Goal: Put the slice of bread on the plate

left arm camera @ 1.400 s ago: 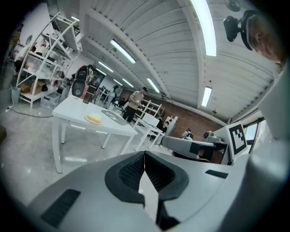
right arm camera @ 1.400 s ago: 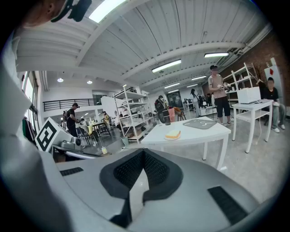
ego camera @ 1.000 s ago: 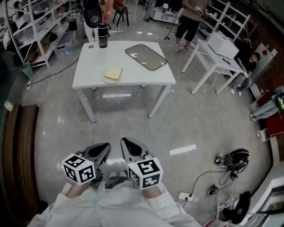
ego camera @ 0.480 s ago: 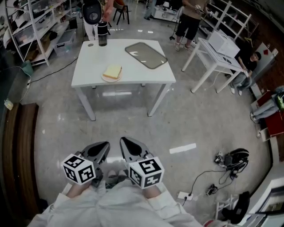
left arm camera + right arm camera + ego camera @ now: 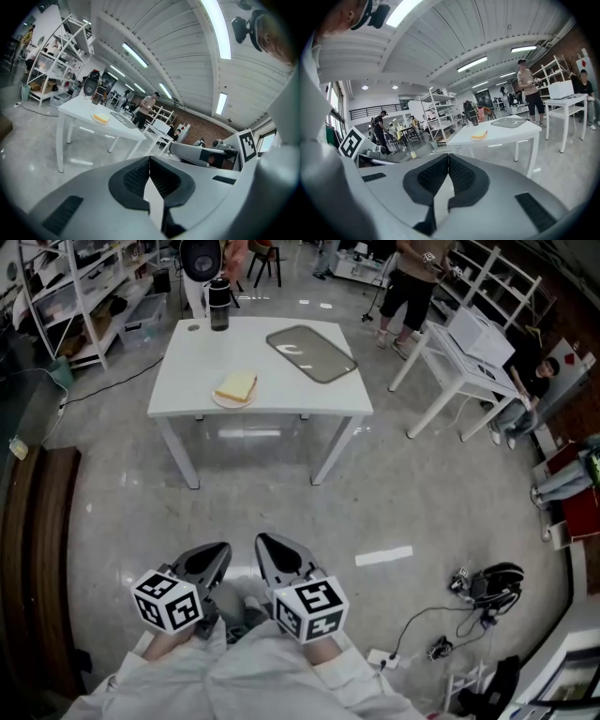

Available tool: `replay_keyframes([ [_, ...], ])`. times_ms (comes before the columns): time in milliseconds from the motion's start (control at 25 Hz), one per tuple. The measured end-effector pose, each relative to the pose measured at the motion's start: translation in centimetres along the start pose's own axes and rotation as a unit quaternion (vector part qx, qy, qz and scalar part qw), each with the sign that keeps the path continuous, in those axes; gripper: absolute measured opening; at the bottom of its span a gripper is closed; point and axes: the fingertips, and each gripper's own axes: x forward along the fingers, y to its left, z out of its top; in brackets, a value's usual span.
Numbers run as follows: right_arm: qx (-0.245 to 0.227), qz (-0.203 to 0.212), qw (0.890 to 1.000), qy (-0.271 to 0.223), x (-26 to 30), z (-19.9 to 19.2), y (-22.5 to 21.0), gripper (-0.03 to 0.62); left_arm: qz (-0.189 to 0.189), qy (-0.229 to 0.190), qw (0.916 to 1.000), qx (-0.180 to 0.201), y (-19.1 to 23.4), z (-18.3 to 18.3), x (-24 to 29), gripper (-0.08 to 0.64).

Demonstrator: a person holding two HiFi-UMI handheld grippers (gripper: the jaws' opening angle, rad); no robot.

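Note:
A yellow slice of bread (image 5: 236, 385) lies on a small white plate (image 5: 221, 400) near the front edge of a white table (image 5: 281, 390), far ahead of me. The bread (image 5: 100, 117) shows small in the left gripper view, and the bread (image 5: 479, 134) also shows in the right gripper view. My left gripper (image 5: 214, 557) and right gripper (image 5: 274, 549) are held close to my body over the floor, well short of the table. Both are shut with nothing between the jaws.
A grey tray (image 5: 311, 352) lies on the table's far right and a dark bottle (image 5: 218, 313) stands at its far left. Shelving (image 5: 70, 287) stands at the left, a second white table (image 5: 459, 357) at the right. People stand behind. Cables and headphones (image 5: 489, 579) lie on the floor at right.
The view has shifted slightly toward the table, which sits a little higher in the frame. Both grippers keep their place in front of my body and stay shut.

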Motion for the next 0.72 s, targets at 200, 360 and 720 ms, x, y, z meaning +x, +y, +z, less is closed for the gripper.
replay_keyframes([
  [200,0.009,0.007,1.0,0.008,0.9,-1.1,-0.8,0.014,0.009,0.006,0.9999,-0.002,0.4,-1.2,0.3,0.009],
  [360,0.007,0.002,1.0,0.002,2.3,0.0,-1.8,0.014,0.019,0.006,0.9997,-0.01,2.0,-0.7,0.8,0.009],
  [720,0.014,-0.02,1.0,-0.004,9.0,3.0,-5.6,0.014,0.018,0.013,0.9998,0.001,7.8,4.5,5.2,0.009],
])
